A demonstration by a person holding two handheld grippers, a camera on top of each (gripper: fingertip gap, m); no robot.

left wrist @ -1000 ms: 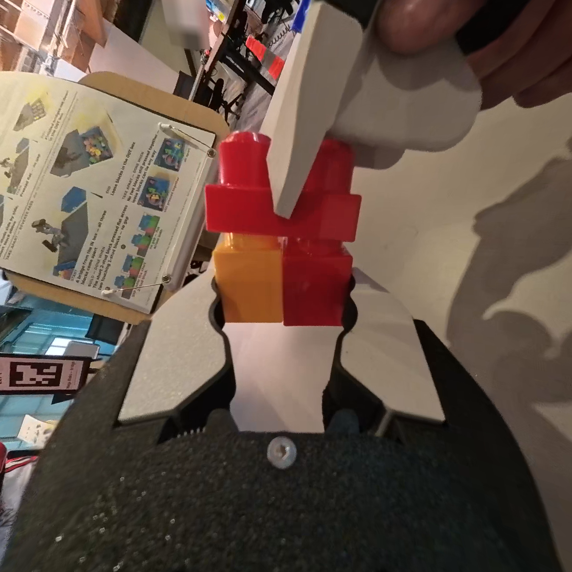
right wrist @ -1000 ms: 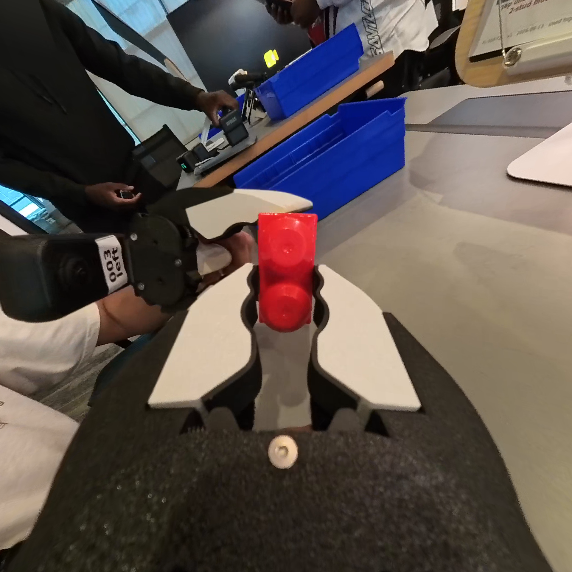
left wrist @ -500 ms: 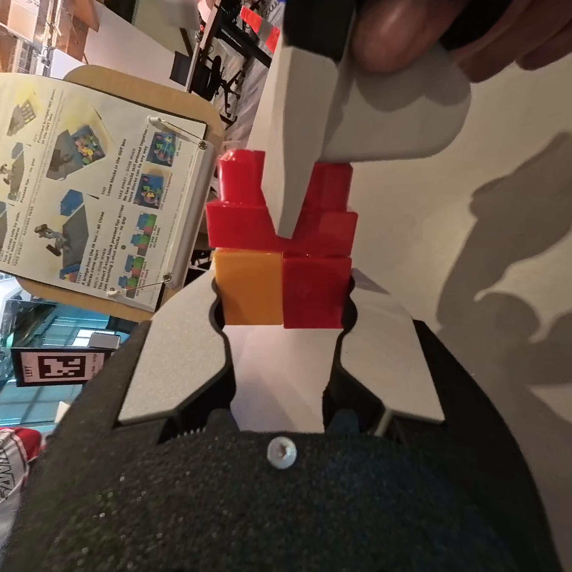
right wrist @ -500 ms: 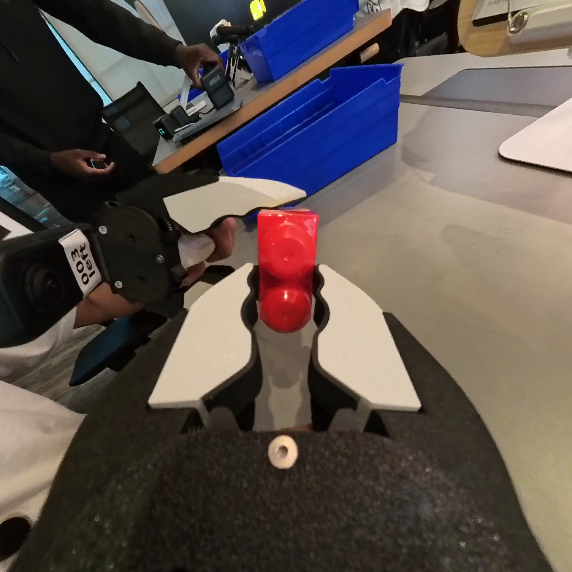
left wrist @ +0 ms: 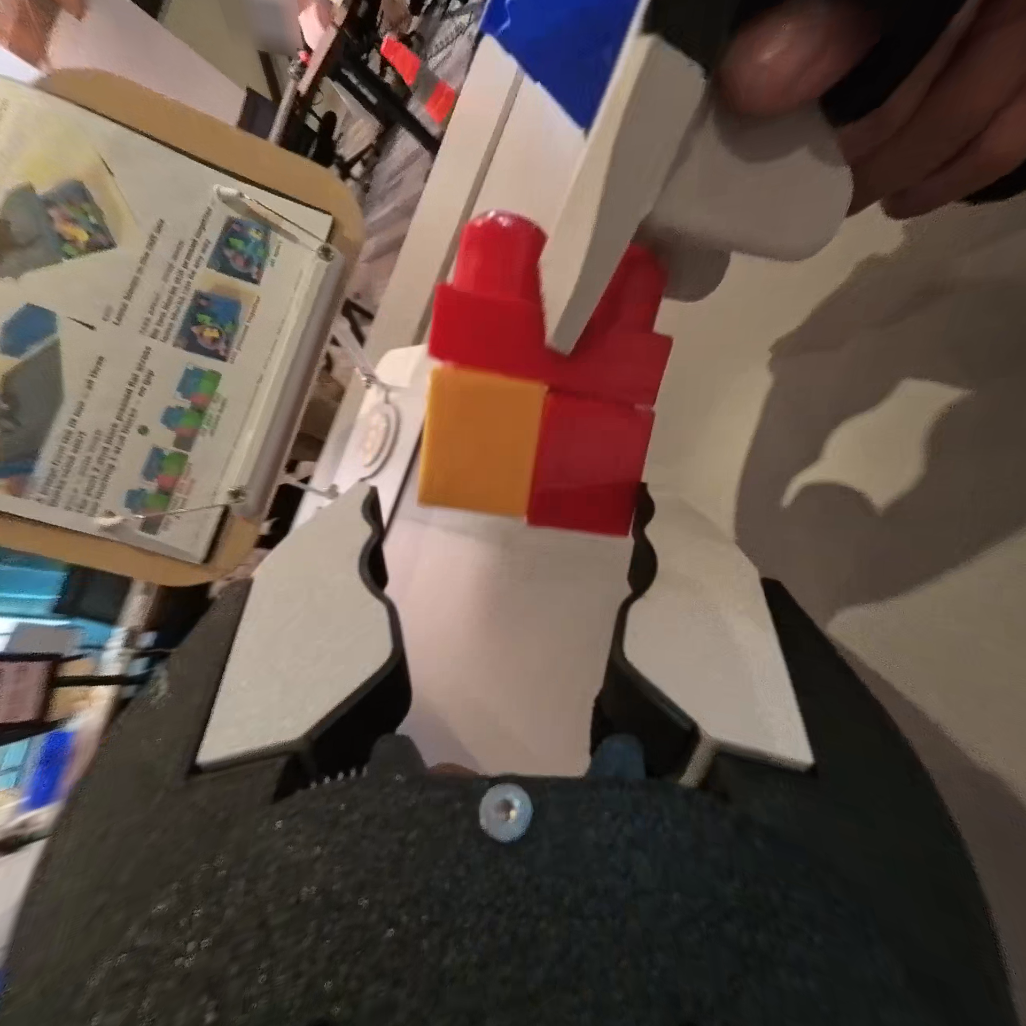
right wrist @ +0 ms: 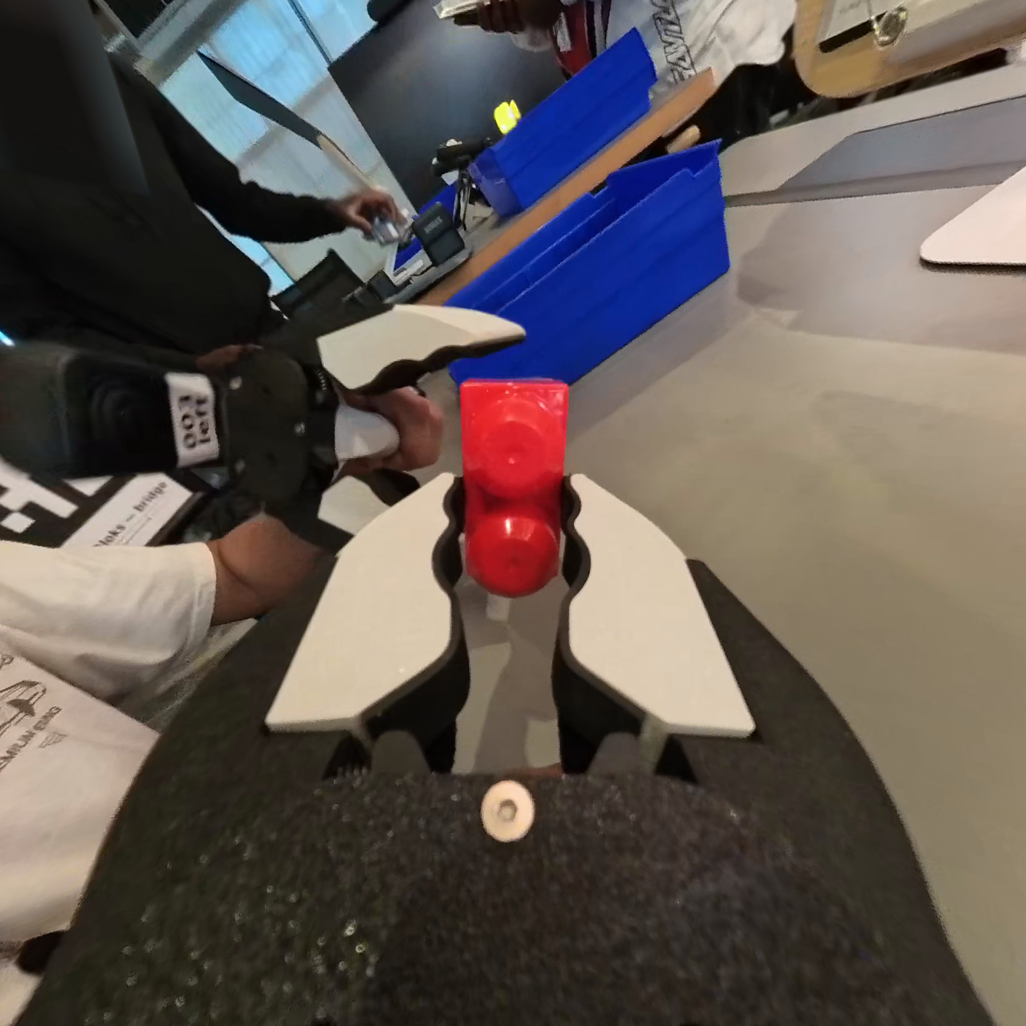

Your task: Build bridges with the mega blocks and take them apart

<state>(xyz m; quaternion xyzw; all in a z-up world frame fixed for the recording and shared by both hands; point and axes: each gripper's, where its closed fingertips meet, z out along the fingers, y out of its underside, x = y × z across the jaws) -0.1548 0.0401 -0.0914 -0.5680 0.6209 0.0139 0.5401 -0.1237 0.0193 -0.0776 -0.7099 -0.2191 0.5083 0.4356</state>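
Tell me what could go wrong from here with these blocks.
1. The left claw is open, with a gap beside the orange block. That block and the red block seem to hang from the top block by their studs alone, so they may drop to the table.
2. The top block sticks out past the tips of the right claw, so the tilted stack could twist it loose.

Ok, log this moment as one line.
right gripper: shut on red two-stud block | orange block, lower red block: attached beneath | left gripper: open, below them
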